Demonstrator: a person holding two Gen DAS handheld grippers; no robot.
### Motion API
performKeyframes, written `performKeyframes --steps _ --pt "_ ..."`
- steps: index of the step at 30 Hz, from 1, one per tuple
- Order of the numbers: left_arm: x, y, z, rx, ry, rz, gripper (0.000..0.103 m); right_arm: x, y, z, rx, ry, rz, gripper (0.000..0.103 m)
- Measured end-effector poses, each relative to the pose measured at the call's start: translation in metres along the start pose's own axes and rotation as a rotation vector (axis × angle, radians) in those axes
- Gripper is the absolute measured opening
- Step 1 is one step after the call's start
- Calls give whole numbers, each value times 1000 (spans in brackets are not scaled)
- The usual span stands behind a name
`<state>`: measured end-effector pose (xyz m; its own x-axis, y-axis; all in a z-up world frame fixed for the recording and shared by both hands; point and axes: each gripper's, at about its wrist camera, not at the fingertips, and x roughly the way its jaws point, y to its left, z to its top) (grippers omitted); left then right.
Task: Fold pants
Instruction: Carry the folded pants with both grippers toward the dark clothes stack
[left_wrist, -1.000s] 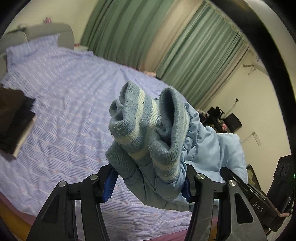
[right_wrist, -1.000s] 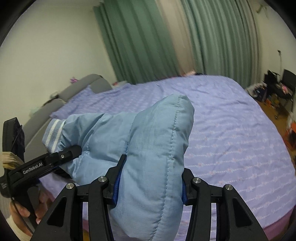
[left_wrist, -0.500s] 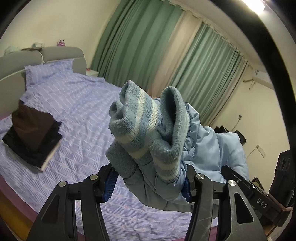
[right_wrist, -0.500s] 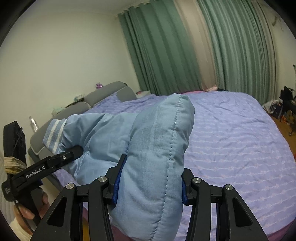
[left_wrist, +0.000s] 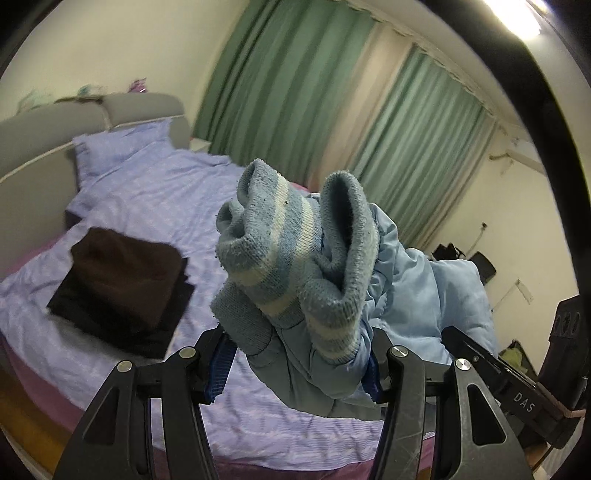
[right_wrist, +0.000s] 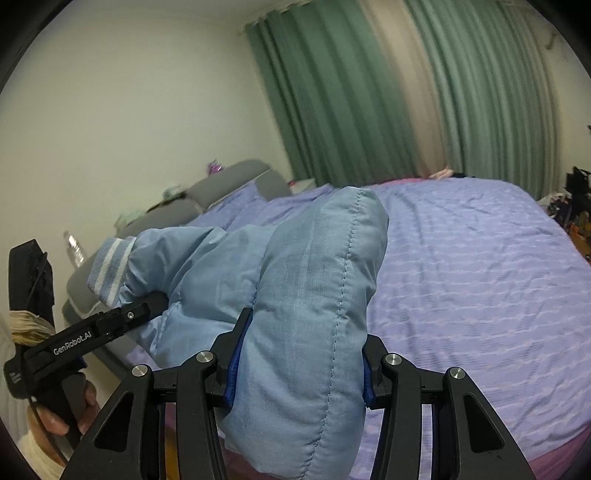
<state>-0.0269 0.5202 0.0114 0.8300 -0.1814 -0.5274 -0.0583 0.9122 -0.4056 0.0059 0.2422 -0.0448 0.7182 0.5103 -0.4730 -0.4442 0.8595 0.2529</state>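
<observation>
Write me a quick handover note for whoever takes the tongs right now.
Left tongs: shut on the pants' striped knit cuff.
Right tongs: shut on a padded, stitched part of the pants.
Both hold the pants in the air above the purple bed; nothing laid out.
A dark folded stack lies on the bed.
Done: pants picked up.
Left: lay flat, fold, probably beside the stack.

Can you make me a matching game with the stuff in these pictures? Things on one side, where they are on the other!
Things:
1. striped knit cuff
2. dark folded clothes
3. green curtains
4. water bottle

Places:
A. lying on the purple bed sheet
B. hanging on the far wall, behind the bed
C. bunched in the left tool
D. standing by the grey headboard

Right pairs: 1-C, 2-A, 3-B, 4-D
</observation>
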Motion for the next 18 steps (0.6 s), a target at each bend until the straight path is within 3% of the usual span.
performKeyframes --steps 7,12,18 --pt "-14 59 -1 -134 -20 77 56 34 40 4 -99 52 101 48" --pt "-20 95 -1 -175 -28 126 56 68 55 2 -113 112 180 48" --pt "-11 142 16 -193 -11 96 56 103 86 2 -116 131 170 48"
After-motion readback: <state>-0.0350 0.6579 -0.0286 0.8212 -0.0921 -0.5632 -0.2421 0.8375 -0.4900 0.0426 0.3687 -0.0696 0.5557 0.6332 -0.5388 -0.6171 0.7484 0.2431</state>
